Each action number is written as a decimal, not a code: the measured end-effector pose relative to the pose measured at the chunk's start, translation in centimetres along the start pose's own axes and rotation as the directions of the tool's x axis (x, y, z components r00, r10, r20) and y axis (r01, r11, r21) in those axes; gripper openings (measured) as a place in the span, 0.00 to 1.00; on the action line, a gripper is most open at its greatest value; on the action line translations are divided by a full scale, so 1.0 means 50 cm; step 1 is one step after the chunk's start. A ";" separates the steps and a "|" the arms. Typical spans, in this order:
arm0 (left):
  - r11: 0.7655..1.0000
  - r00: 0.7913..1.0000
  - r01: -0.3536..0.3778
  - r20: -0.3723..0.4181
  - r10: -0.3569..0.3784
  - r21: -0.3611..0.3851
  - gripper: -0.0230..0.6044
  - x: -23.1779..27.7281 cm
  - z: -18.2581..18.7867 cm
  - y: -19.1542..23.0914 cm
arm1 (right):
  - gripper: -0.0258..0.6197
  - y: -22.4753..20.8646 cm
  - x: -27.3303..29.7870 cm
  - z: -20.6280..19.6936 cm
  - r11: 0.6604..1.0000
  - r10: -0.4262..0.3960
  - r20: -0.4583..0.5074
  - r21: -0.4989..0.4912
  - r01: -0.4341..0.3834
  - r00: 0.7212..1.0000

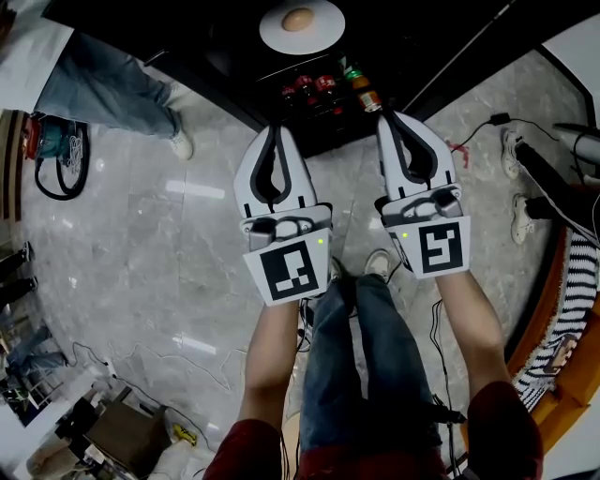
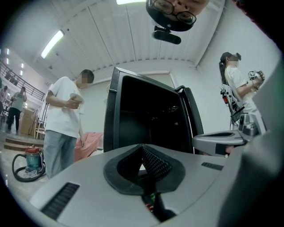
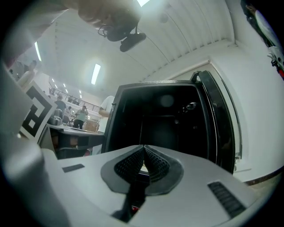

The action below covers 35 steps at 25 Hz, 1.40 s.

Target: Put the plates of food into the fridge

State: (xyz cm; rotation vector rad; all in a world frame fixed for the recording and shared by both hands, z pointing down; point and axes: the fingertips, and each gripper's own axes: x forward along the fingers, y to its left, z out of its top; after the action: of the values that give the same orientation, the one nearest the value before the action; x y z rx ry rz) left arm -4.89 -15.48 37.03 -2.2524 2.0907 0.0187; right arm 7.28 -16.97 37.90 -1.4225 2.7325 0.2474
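**Closed claws before an open fridge**

Grey marble floor (image 1: pixel 141 234) runs up to a black fridge (image 3: pixel 164 124) with its door open. The left gripper (image 1: pixel 275 127) and right gripper (image 1: pixel 394 115) hang before it, each with jaws pressed together on nothing. A white plate (image 1: pixel 273 31) bearing a pale round food (image 1: pixel 298 19) lies on the fridge's dark surface, beyond both tips.

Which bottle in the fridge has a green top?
The rightmost bottle, just beside the right gripper tip. The other bottles have red tops.
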 end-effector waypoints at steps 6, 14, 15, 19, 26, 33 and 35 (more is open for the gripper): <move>1.000 1.000 0.010 -0.004 -0.010 0.002 0.05 -0.011 0.024 -0.009 | 0.06 -0.001 -0.014 0.022 1.000 -0.003 -0.018 0.021 0.003 1.000; 1.000 1.000 0.009 -0.017 -0.009 -0.008 0.05 -0.021 0.059 -0.012 | 0.06 -0.013 -0.017 0.070 1.000 -0.012 -0.020 0.024 0.013 1.000; 1.000 1.000 0.009 -0.019 -0.009 -0.010 0.05 -0.023 0.066 -0.011 | 0.06 -0.014 -0.017 0.078 1.000 -0.015 -0.019 0.023 0.015 1.000; 1.000 1.000 0.015 -0.014 -0.015 -0.007 0.05 -0.034 0.104 -0.012 | 0.06 -0.018 -0.023 0.119 0.999 -0.027 -0.012 0.027 0.027 1.000; 1.000 1.000 0.024 -0.016 -0.024 0.004 0.05 -0.044 0.167 -0.013 | 0.06 -0.020 -0.027 0.195 1.000 -0.019 0.011 0.020 0.018 1.000; 1.000 1.000 -0.001 0.012 0.001 -0.006 0.05 -0.076 0.248 0.003 | 0.06 -0.003 -0.042 0.279 0.999 0.033 0.014 -0.030 -0.032 0.999; 1.000 1.000 -0.003 0.010 0.003 -0.009 0.05 -0.088 0.274 0.007 | 0.06 0.001 -0.041 0.319 0.999 0.032 0.019 -0.023 -0.032 0.999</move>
State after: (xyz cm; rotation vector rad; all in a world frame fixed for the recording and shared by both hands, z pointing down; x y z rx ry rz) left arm -5.07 -10.31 23.60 -2.2497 2.0930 0.0404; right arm 7.97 -12.66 22.45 -1.3748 2.7475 0.2926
